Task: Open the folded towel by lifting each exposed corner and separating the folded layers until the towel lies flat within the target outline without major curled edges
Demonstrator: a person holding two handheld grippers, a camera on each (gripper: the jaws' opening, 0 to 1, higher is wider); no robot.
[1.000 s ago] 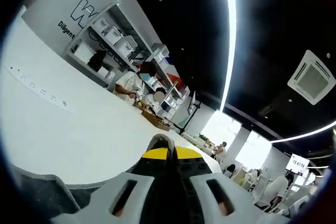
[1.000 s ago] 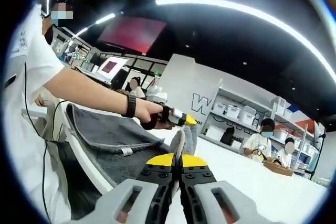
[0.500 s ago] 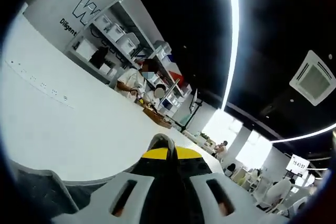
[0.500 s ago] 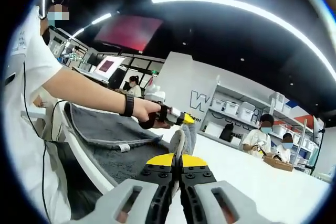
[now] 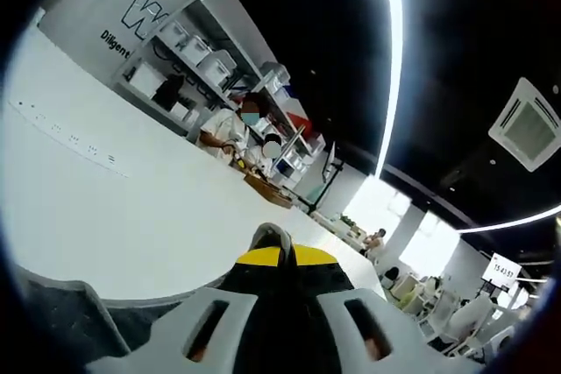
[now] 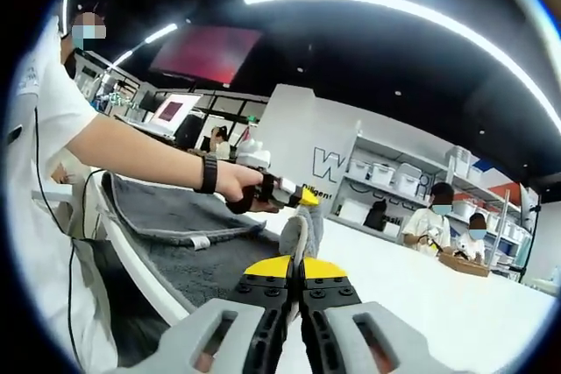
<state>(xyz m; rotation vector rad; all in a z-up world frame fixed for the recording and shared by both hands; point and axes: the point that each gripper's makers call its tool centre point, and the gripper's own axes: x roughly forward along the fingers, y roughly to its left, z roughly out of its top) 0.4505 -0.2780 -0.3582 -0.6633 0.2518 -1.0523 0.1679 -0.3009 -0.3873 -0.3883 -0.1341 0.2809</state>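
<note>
Partly hidden towel (image 6: 184, 247) between tools (image 6: 298, 267).

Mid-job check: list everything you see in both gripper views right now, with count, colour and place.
towel: one, dark grey, lifted off the table, both grippers pinching its edge
table: one, white, under the towel
shelving with bins: one unit, white, against the back wall
seated people: two, white shirts, at the table's far end
ceiling light strip: one, white, curving overhead
left gripper: yellow-tipped, shut on towel
right gripper: yellow-tipped, shut on towel
hand: one, holding the left gripper
</note>
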